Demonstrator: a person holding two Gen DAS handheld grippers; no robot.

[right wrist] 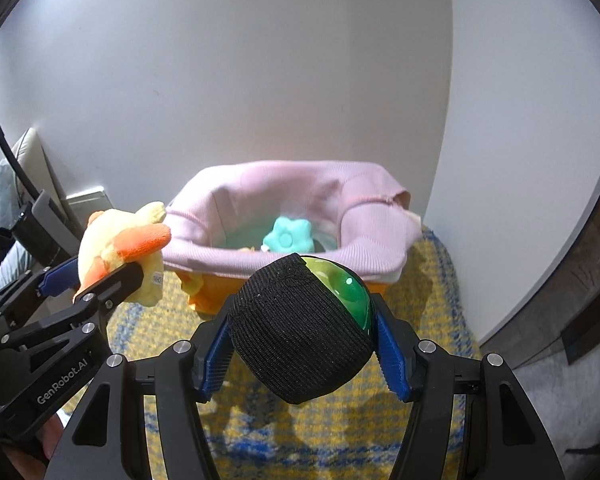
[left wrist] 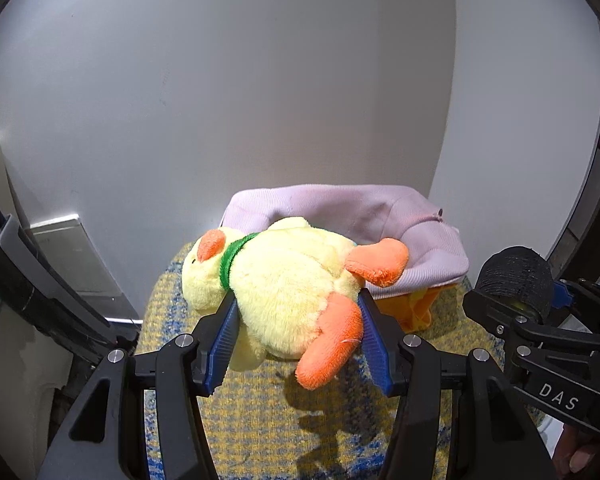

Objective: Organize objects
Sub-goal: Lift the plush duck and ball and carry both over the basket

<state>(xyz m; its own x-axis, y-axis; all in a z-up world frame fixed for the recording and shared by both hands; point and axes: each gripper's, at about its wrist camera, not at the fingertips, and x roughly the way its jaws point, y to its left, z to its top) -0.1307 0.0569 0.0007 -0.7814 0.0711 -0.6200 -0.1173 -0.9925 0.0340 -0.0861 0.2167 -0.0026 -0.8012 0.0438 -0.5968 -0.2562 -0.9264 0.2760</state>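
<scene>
- Plush yellow, with orange feet and a green collar: the toy duck (left wrist: 276, 292) lies on its back, held up in the left gripper (left wrist: 296, 320), just in front of the fabric basket (right wrist: 300, 196).
- Both blue pads (left wrist: 224, 336) of that left gripper press into the duck's soft belly from either side, so the jaws stand about a body-width apart, closed as far as the stuffing allows.
- Over on the right, the right gripper (right wrist: 300, 340) has its jaws clamped on a green ball (right wrist: 348, 292) half covered by a black knit sleeve; it hangs above the yellow-and-blue rug (right wrist: 432, 280), near the basket's front rim.
- Inside the basket, which has a pink lining folded over an orange shell, I can see a teal flower-shaped toy (right wrist: 286, 238) already lying at the bottom.
- My guess is both toys are headed for that basket, and neither is over the opening yet.
- To do it well, I'd carry each piece forward until it sits clearly above the pink rim, then let go low, so the ball cannot bounce out.
- One at a time looks wiser: the two grippers are close together, and the duck's dangling foot could catch the soft rim and drag it.
</scene>
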